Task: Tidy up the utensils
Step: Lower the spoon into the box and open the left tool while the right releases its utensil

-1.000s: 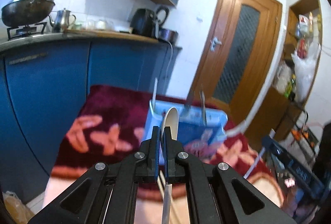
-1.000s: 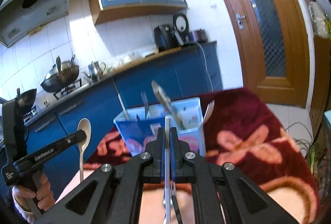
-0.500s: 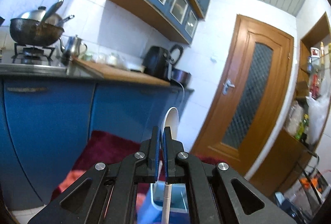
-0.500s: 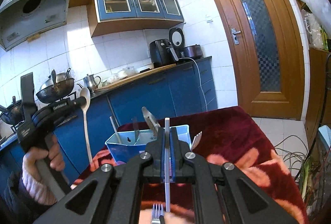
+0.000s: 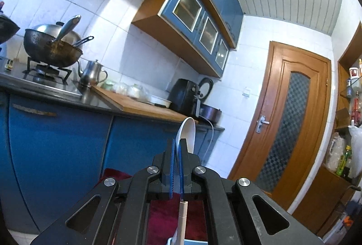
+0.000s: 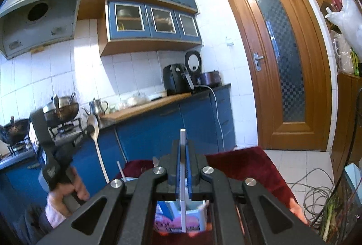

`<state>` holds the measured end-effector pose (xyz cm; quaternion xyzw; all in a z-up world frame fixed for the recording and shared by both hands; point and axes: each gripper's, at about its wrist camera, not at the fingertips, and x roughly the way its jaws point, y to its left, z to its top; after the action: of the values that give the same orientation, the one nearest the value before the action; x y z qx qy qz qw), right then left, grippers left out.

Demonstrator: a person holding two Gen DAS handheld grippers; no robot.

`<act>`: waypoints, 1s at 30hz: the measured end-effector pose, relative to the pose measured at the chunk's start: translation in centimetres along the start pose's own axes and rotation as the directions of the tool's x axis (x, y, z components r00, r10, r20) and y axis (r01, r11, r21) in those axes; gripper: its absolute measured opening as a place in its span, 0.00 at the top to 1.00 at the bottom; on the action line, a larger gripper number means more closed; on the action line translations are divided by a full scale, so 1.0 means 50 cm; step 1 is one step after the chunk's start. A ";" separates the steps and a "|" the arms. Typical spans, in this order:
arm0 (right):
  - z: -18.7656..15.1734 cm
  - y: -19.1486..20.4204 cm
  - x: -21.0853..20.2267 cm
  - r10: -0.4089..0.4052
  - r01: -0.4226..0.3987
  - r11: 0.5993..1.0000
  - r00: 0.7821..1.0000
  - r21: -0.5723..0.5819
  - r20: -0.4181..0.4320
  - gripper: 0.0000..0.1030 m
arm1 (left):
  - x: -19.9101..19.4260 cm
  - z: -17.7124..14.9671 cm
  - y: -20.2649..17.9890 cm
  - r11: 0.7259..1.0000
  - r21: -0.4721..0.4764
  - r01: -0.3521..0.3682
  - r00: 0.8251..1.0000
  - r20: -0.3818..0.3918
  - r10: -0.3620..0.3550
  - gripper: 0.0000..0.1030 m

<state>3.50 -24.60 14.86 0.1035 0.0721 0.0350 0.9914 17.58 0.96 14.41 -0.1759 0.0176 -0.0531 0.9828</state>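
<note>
Both jaws clamped: left gripper (image 5: 176, 154) on white spoon (image 5: 187, 134), right gripper (image 6: 182, 154) on utensil handle (image 6: 182, 177), both upright, directly above blue holder box (image 6: 181, 217); right nearer.

Upright utensils (image 6: 119, 169) crowd blue box (image 6: 181, 220) — counter (image 6: 158, 100) beyond

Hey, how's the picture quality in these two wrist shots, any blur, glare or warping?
Left wrist view: sharp, strong fisheye bending of the door, a sunlit patch on the wall tiles, dark vignette corners. Right wrist view: the left gripper and its white spoon are motion-blurred; the plastic bag glares white.
</note>
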 end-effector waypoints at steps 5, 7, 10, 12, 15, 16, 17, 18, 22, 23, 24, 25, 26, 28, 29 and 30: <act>0.022 0.010 0.027 -0.007 0.007 1.000 0.999 -0.006 0.044 0.94 | 0.008 -0.021 0.011 0.999 -0.038 -0.016 1.000 0.018 0.017 0.97; 0.024 0.014 0.042 -0.012 0.012 1.000 0.999 -0.008 0.053 0.94 | 0.015 -0.031 0.010 0.999 -0.039 -0.021 1.000 0.013 0.021 0.97; 0.022 0.019 0.068 -0.026 0.027 0.999 0.998 -0.017 0.063 0.94 | 0.022 -0.048 0.006 0.999 -0.022 -0.024 1.000 0.009 0.025 0.97; 0.015 0.021 0.090 -0.039 0.040 0.999 0.998 -0.028 0.057 0.94 | 0.023 -0.061 0.002 1.000 -0.002 -0.026 1.000 0.002 0.026 0.97; -0.003 0.015 0.125 -0.049 0.050 0.998 0.999 -0.034 0.020 0.94 | 0.027 -0.077 0.000 0.999 0.020 -0.027 1.000 -0.008 0.027 0.97; -0.010 0.011 0.135 -0.054 0.054 0.998 0.999 -0.033 0.006 0.94 | 0.029 -0.081 0.000 0.999 0.023 -0.026 1.000 -0.014 0.026 0.97; -0.018 0.008 0.146 -0.057 0.057 0.998 0.998 -0.034 -0.009 0.94 | 0.031 -0.084 0.001 0.999 0.026 -0.024 0.999 -0.021 0.024 0.97; -0.024 0.006 0.156 -0.061 0.060 0.998 0.998 -0.034 -0.023 0.94 | 0.032 -0.089 0.000 0.999 0.030 -0.023 0.999 -0.029 0.024 0.97; -0.051 -0.011 0.186 -0.063 0.062 0.998 0.995 -0.015 -0.080 0.94 | 0.039 -0.103 0.002 0.999 0.035 -0.021 0.998 -0.060 0.024 0.97; -0.055 -0.013 0.189 -0.062 0.061 0.998 0.994 -0.014 -0.086 0.94 | 0.041 -0.105 0.002 0.999 0.035 -0.020 0.997 -0.067 0.022 0.97; -0.058 -0.015 0.191 -0.058 0.057 0.998 0.994 -0.013 -0.093 0.93 | 0.042 -0.108 0.003 0.999 0.035 -0.018 0.997 -0.075 0.021 0.97; -0.061 -0.016 0.193 -0.052 0.051 0.999 0.994 -0.011 -0.099 0.93 | 0.043 -0.110 0.002 0.999 0.036 -0.015 0.997 -0.081 0.018 0.97; -0.063 -0.018 0.193 -0.048 0.048 0.999 0.994 -0.009 -0.101 0.93 | 0.044 -0.111 0.002 0.999 0.038 -0.009 0.996 -0.090 0.013 0.97; -0.066 -0.022 0.193 -0.039 0.039 0.999 0.994 -0.002 -0.103 0.92 | 0.044 -0.115 0.000 0.999 0.039 -0.001 0.995 -0.103 0.005 0.97; -0.068 -0.024 0.193 -0.036 0.037 0.999 0.994 0.003 -0.103 0.92 | 0.043 -0.116 0.000 0.999 0.038 0.002 0.994 -0.107 0.002 0.96; -0.068 -0.024 0.195 -0.033 0.034 0.999 0.994 0.007 -0.103 0.90 | 0.042 -0.116 -0.002 0.999 0.038 0.006 0.994 -0.111 -0.001 0.96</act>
<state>12.70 -24.27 9.99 0.1046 0.1251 0.0233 0.9863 19.33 -1.36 8.95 -0.1539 0.0708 -0.0648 0.9834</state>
